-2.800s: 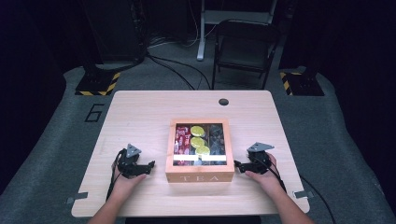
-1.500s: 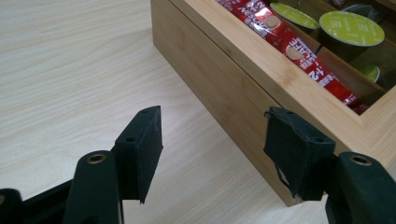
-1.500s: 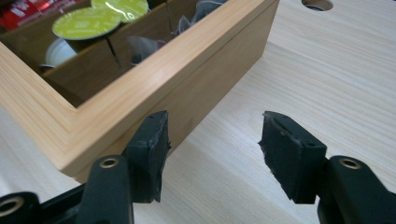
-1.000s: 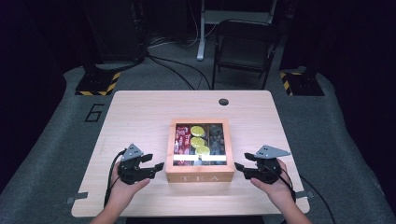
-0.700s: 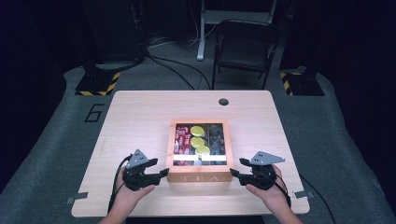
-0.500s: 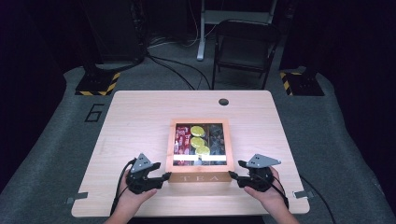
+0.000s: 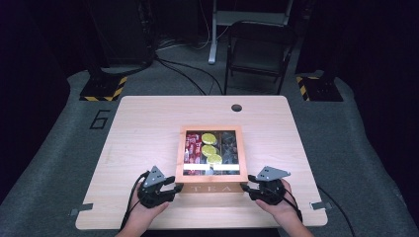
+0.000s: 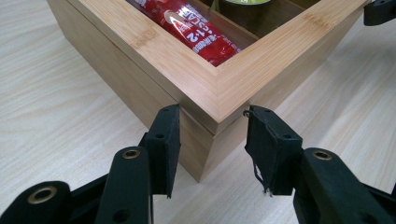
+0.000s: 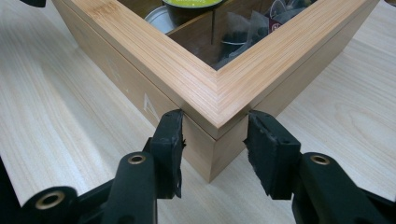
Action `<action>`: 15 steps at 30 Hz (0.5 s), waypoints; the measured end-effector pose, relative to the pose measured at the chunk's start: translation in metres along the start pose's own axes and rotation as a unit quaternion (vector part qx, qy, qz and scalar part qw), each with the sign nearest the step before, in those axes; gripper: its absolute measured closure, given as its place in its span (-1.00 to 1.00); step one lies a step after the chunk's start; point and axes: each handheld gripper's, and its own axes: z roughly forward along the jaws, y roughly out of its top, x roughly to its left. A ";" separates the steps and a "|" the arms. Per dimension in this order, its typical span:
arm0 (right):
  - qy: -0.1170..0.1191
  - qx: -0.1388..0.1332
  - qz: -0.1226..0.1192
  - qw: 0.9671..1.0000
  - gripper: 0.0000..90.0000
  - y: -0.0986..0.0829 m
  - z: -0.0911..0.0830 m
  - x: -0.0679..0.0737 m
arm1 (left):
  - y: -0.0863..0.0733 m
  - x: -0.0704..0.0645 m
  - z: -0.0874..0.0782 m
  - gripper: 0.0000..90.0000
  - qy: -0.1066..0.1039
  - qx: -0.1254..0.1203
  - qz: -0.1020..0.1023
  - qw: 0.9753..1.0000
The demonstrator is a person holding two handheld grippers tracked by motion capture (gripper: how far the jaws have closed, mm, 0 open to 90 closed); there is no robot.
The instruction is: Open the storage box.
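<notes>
A wooden tea box [image 7: 212, 188] marked TEA sits at the table's front middle, its framed lid lying flat. Inside lie red packets [image 7: 190, 147], yellow-green round pods [image 7: 208, 148] and dark sachets [image 7: 228, 145]. My left gripper [image 7: 175, 187] is at the box's front left corner, and my right gripper [image 7: 245, 187] is at the front right corner. In the left gripper view the open gripper [image 8: 212, 114] straddles the box corner [image 8: 140, 42] at the lid seam, beside a red packet [image 8: 196, 32]. The right gripper [image 9: 213, 116] is open astride its corner [image 9: 187, 70].
The light wooden table [image 7: 148, 128] has a cable hole [image 7: 236, 107] near its far edge. A folding chair [image 7: 259, 47] stands behind the table. Yellow-black striped bases [image 7: 101, 89] flank it on the grey floor. Cables trail from both grippers over the front edge.
Both grippers have moved from beside the box's sides toward me and inward, and now sit with their jaws astride the two front corners. The box has not moved.
</notes>
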 end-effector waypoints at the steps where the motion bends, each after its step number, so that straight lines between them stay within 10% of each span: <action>1: 0.000 -0.004 0.004 1.000 0.26 0.000 0.000 0.000 | 0.000 0.000 0.000 0.22 -0.002 0.002 -0.001 1.000; 15: -0.014 -0.028 0.012 0.999 0.28 0.010 -0.007 0.002 | 0.014 -0.004 -0.005 0.19 0.022 -0.021 0.007 1.000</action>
